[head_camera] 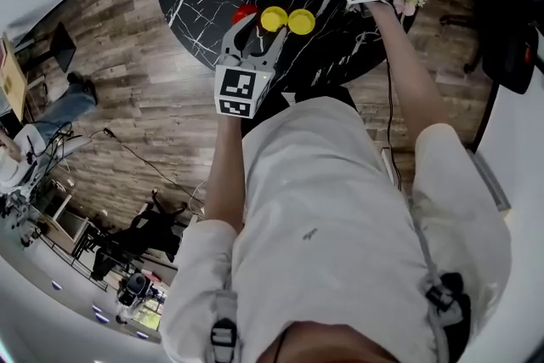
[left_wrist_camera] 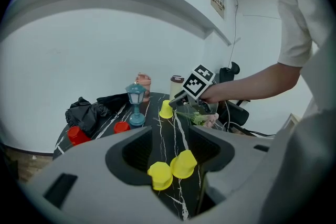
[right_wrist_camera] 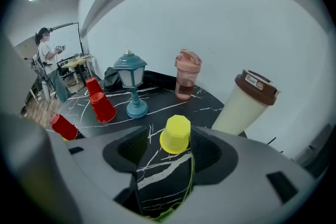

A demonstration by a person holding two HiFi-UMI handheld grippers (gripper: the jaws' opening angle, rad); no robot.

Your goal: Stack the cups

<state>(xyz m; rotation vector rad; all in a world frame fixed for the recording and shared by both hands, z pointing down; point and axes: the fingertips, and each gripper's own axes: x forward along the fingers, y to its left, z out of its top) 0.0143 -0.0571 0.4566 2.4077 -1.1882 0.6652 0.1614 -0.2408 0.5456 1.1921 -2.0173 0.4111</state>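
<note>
Stacking unstarted: hovers left claw open, empty, by 2 yellow cups; brackets far yellow cup with open right claw.

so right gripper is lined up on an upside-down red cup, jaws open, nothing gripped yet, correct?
Not quite: the cup is yellow, not red. The right gripper view shows the right gripper lined up on an upside-down yellow cup, jaws open, nothing gripped yet. The red cups stand off to the side, near the blue lantern.
</note>
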